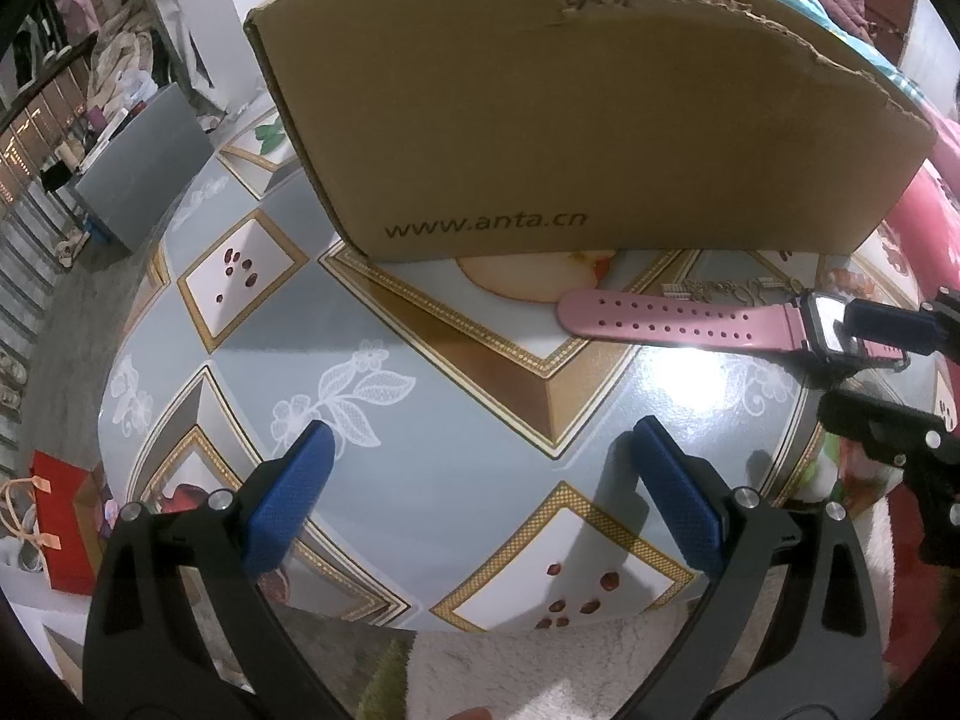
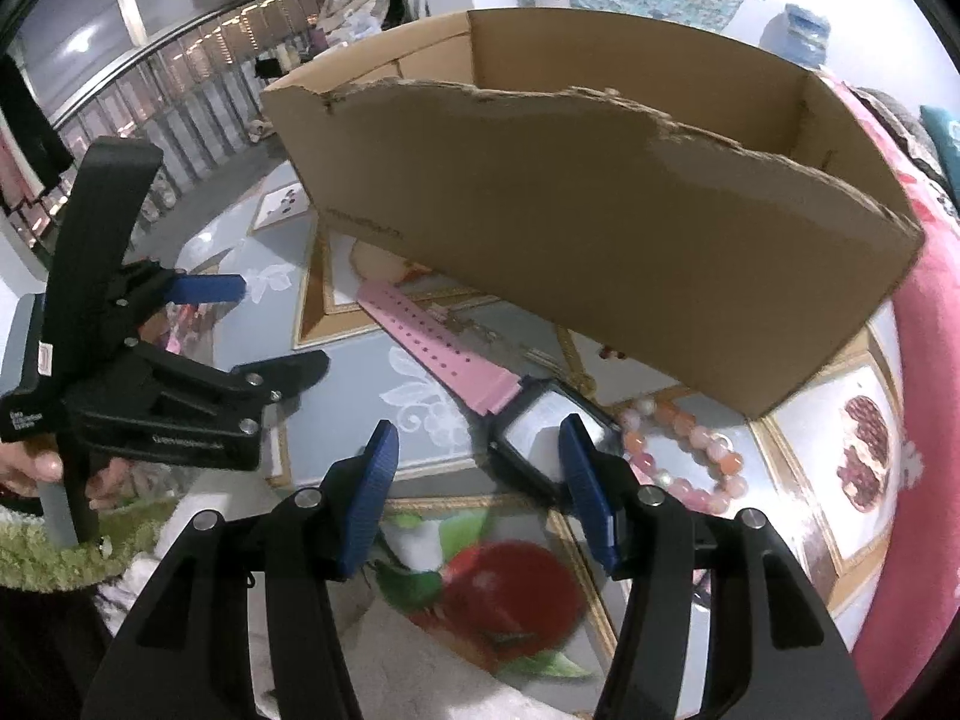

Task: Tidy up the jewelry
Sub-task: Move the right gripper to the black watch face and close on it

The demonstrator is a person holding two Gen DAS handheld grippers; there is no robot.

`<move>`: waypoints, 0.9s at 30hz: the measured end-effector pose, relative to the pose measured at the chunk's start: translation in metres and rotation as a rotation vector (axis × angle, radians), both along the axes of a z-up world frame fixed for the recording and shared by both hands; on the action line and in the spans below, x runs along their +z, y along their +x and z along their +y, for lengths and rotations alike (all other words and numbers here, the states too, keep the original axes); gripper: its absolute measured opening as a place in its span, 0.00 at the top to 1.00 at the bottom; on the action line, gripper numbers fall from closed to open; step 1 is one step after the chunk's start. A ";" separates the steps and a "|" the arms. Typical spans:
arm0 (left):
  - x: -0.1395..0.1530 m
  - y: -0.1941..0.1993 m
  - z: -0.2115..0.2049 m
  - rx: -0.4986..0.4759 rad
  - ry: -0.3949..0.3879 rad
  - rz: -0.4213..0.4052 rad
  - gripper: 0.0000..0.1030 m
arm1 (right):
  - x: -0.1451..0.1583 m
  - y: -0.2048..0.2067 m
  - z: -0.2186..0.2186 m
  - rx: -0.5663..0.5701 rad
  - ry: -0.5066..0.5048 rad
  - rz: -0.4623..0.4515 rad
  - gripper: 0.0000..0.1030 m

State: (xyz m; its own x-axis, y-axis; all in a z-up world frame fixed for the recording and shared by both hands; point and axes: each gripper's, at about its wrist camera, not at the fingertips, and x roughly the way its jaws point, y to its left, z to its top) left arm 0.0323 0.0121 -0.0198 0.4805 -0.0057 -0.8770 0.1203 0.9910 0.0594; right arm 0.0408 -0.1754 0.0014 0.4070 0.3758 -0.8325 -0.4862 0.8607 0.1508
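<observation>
A pink-strapped watch (image 1: pixel 678 318) with a black square case (image 2: pixel 540 426) lies flat on the patterned table (image 1: pixel 420 330), in front of an open cardboard box (image 1: pixel 570 120). My right gripper (image 2: pixel 480 444) stands open, low over the watch case. Its right pad (image 2: pixel 579 450) overlaps the case edge, and the left pad is well clear of it. A pink and orange bead bracelet (image 2: pixel 690 456) lies just right of the case, and a thin gold chain (image 1: pixel 720 288) lies by the box's foot. Left of the watch, my left gripper (image 1: pixel 483 450) hovers open over bare cloth with nothing between its fingers.
The box (image 2: pixel 600 210) has a torn front wall and stands close behind the jewelry. A pink blanket (image 2: pixel 924 360) borders the table on the right. A red gift bag (image 1: pixel 60 528) and a grey box (image 1: pixel 144 174) sit beyond the table's left edge.
</observation>
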 end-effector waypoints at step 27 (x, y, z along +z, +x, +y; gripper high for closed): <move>0.022 -0.023 -0.018 -0.338 -0.160 -0.215 0.28 | -0.004 0.008 -0.016 0.026 -0.055 -0.055 0.47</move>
State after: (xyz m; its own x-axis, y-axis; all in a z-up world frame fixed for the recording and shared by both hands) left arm 0.0094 -0.0063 0.0026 0.6003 -0.3219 -0.7321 0.4416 0.8966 -0.0321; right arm 0.0487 -0.1916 -0.0028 0.4430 0.3408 -0.8292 -0.5150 0.8538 0.0758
